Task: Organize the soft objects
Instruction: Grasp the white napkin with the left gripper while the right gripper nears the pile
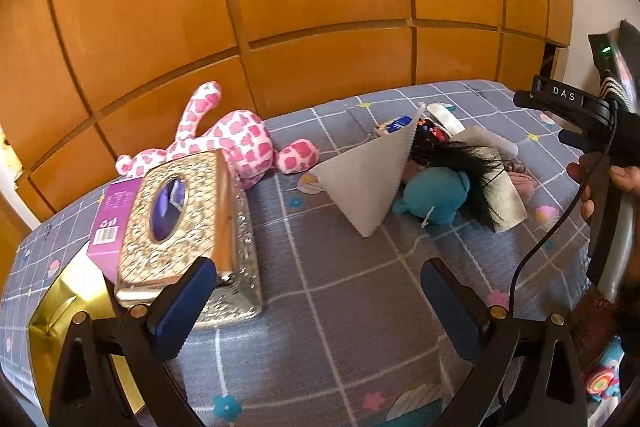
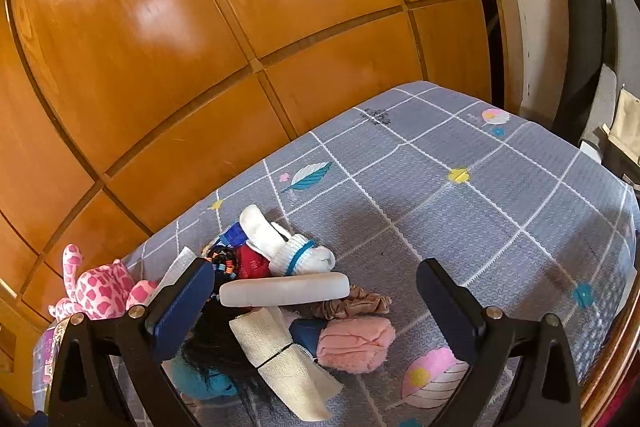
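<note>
Your left gripper (image 1: 312,297) and right gripper (image 2: 314,301) both gape wide, holding nothing. The pile of soft things (image 2: 304,307) lies low in the right wrist frame, between the right gripper's 2 fingers; the pink spotted plush toy (image 1: 236,139) lies left of center in the left wrist frame, behind the tissue box (image 1: 188,223).

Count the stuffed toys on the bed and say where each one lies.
2. The pink spotted plush lies by the wooden wall, behind the tissue box. The teal plush sits in the pile, partly under black hair. The pile may hide others.
</note>
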Tool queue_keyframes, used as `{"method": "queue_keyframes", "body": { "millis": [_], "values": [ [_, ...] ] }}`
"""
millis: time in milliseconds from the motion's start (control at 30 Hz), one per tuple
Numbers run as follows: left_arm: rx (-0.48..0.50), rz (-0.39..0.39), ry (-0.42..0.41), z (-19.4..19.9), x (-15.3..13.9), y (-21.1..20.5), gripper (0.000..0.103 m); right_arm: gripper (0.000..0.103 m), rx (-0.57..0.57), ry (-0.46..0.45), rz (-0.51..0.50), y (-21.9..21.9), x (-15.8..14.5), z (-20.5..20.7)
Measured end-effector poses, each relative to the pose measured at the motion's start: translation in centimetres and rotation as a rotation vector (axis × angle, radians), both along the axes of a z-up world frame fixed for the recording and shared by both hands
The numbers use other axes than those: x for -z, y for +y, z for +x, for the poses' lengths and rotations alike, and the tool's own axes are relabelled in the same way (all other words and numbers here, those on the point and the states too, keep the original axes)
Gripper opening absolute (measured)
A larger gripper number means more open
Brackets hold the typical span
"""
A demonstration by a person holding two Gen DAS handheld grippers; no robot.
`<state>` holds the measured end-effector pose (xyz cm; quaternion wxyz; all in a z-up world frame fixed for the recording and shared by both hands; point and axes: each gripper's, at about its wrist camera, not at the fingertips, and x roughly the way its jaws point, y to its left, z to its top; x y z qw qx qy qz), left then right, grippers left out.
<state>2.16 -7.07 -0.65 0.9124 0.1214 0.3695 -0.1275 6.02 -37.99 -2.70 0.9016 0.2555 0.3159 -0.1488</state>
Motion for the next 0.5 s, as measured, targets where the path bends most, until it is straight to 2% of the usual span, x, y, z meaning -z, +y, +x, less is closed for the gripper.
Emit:
{"method": "queue_keyframes", "body": {
  "millis": [133,333,500],
  "values": [
    [0.025,0.005,0.010,1.1,0.0,-1.1,0.102,0.103,-0.004,-0.007,0.008,0.0,0.0,-0.1],
    [0.049,-0.049,0.054,4.3,-0.6,-2.4,0.097,0.103,0.004,-0.013,0.030,-0.3,0.0,-0.2],
    [0.063,-0.019,0.066,6.9,-0.3,-4.3,0.092,0.103,-0.009,-0.016,0.037,-0.3,0.0,0.0]
  ]
}}
